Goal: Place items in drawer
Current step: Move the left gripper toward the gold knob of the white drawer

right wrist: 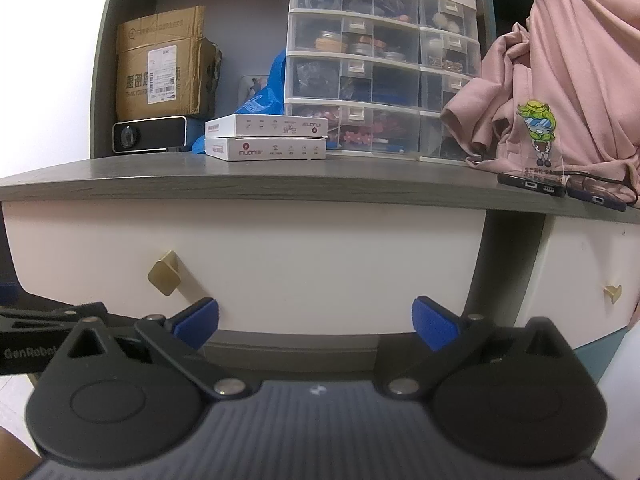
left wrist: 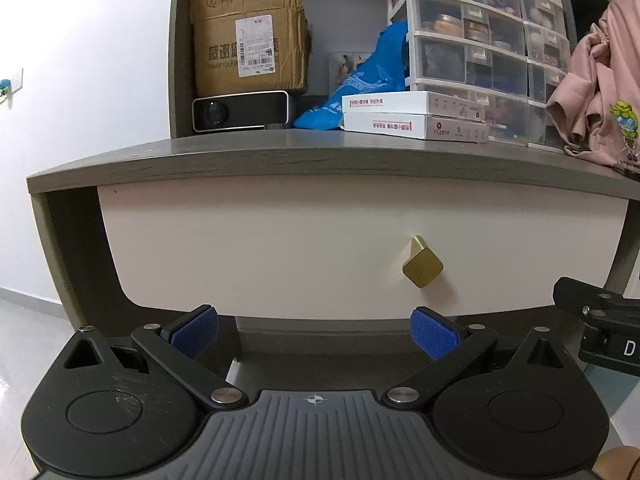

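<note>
Both grippers face the desk front, tilted a bit down. Left gripper (left wrist: 314, 334) has jaws spread wide, nothing btwn the blue pads (left wrist: 195, 336). Right gripper (right wrist: 316, 324) same: jaws wide, empty.

Drawer (left wrist: 280, 256) is shut, cream front sitting flush under the grey desktop (left wrist: 240, 160). Brass knob (left wrist: 422, 266) sits on the drawer face, just up and right of the left gripper's line, and up-left of the right gripper's line. Knob looks like a small square metal block turned on its corner: rigid, prob smooth and a bit slippery, so pads should close across two opposite flat faces, not the corners. Drawer prob light to pull, but contents unknown.

Likely items: two flat white boxes (right wrist: 266, 138) stacked on the desktop, one on top of the other, just left of the clear plastic organizer (right wrist: 384, 60). Thin cardboard, prob light, stiff enough but crushable; grab across the short thickness at the front edge, one at a time, soft squeeze. Blue bag (left wrist: 360, 80) behind them is soft and floppy. Pink garment (right wrist: 560, 80) at right is limp, and two phones (right wrist: 532, 184) lie near the desk edge in front of it.

Judgement: first step not yet done, drawer needs opening.
</note>
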`<state>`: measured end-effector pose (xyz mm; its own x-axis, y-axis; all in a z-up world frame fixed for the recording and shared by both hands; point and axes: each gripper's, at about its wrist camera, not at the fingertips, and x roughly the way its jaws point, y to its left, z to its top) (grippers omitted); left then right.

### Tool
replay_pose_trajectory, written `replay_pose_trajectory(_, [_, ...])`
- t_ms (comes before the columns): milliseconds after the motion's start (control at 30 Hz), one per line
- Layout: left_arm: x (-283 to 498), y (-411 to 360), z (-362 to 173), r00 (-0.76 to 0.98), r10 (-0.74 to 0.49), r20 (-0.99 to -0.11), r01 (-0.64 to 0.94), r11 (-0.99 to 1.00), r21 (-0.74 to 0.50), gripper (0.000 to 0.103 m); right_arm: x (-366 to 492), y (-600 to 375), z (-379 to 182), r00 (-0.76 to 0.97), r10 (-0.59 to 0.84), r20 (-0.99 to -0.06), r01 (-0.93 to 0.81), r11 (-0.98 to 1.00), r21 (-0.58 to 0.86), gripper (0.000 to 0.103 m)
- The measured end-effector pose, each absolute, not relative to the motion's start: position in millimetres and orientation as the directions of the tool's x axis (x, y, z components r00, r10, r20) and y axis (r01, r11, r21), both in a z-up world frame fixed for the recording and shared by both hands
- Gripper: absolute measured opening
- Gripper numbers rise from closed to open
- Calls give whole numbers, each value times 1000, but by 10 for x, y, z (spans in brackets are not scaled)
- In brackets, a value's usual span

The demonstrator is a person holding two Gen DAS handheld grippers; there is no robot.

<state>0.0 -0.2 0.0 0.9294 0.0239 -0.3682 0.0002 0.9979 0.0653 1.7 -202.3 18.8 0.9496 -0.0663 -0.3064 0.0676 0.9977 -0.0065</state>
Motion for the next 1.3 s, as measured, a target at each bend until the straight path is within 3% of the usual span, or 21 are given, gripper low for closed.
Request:
replay_pose_trajectory(567, [-5,-52,13,946,25,-324,4,996,88,103,10,-1990,187,950,-58,-307,58,998,-10,103])
replay_pose_trajectory(1300, [10,-32,4,944,17,-331,0,999,53,103,10,-2019,180,953,-61,-295,64,998,-1,103])
